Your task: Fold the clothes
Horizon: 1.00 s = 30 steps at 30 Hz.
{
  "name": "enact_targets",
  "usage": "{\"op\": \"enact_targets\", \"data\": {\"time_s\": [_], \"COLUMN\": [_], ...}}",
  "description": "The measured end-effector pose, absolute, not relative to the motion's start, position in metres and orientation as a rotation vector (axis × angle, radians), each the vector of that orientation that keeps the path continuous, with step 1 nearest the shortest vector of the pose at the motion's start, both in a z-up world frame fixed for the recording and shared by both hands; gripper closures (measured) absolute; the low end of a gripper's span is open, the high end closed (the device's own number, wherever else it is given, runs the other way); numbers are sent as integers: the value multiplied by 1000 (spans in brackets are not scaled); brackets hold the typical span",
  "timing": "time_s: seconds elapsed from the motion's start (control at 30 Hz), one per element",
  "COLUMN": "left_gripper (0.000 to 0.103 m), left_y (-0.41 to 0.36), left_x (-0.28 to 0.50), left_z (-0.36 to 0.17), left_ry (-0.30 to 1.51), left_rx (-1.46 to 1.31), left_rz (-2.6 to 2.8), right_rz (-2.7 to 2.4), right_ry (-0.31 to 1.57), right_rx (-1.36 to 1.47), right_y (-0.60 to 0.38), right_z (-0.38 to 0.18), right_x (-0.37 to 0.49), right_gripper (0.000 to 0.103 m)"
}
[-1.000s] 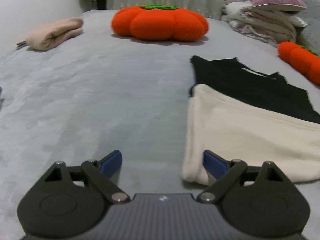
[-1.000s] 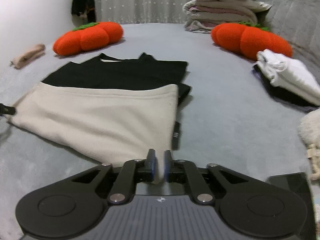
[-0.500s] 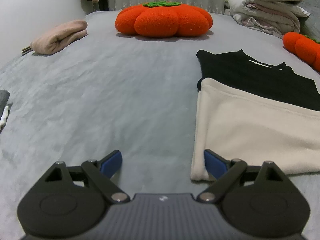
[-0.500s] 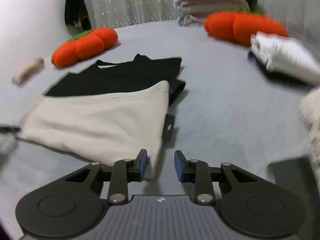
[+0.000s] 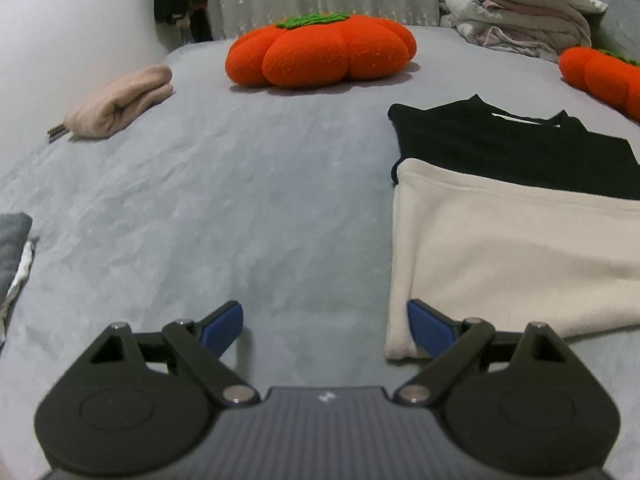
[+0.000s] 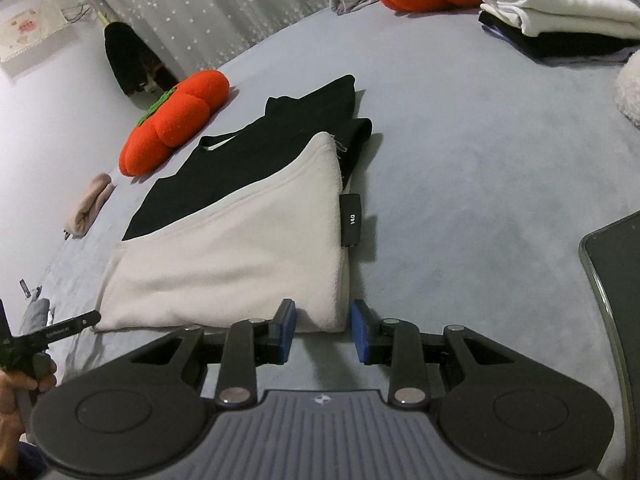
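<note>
Through my left wrist camera, my left gripper [image 5: 324, 326] sits low over the grey bed [image 5: 224, 208] with its fingers spread wide and nothing between them; the right blue pad [image 5: 426, 328] lies at the near left corner of the cream garment [image 5: 508, 256], just over its edge, though I cannot tell whether it touches the cloth. The cream garment lies flat, overlapping the near part of a black top [image 5: 512, 140] spread behind it. Further back sits an orange pumpkin cushion [image 5: 320, 54], a rolled pink cloth [image 5: 120, 102] off to the left, a pile of folded bedding [image 5: 524, 20] at the far right, and a second orange cushion [image 5: 600, 76] at the right edge. Through my right wrist camera, my right gripper [image 6: 323, 330] is partly open, its fingers having just been closing, and they straddle the near right corner of the cream garment without pressing on it. A black tag [image 6: 350, 220] sticks out from the garment's right edge. A stack of folded white and dark clothes [image 6: 560, 12] rests at the far right, and a dark flat device [image 6: 616, 280] lies near the right edge.
</note>
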<state>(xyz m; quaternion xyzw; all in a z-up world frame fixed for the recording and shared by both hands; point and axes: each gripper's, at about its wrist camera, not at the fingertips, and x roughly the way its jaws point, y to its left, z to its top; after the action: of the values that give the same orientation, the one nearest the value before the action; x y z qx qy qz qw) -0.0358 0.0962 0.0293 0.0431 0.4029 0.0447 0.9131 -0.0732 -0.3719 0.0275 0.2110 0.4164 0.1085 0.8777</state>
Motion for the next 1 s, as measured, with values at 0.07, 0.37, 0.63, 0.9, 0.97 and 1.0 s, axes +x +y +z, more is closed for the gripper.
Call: {"op": "enact_targets", "data": {"time_s": [0.07, 0.37, 0.63, 0.9, 0.97, 1.0], "left_gripper": [11, 10, 9, 9, 9, 9], "left_y": [97, 94, 92, 89, 88, 88], "left_x": [-35, -34, -33, -34, -35, -35], "left_z": [30, 27, 27, 26, 26, 27], "left_ry": [833, 845, 844, 837, 834, 832], "left_rx": [85, 106, 123, 147, 156, 160], "left_rz": [91, 94, 101, 109, 112, 113], "right_rz": [215, 178, 160, 167, 172, 175], "right_ry": [867, 833, 829, 831, 836, 838], "right_rx": [442, 381, 282, 251, 284, 301], "right_y": [-373, -374, -359, -354, -356, -357], "right_z": [27, 33, 35, 33, 32, 31], "right_x": [-73, -75, -73, -76, -76, -76], "right_gripper": [86, 94, 94, 86, 84, 81]}}
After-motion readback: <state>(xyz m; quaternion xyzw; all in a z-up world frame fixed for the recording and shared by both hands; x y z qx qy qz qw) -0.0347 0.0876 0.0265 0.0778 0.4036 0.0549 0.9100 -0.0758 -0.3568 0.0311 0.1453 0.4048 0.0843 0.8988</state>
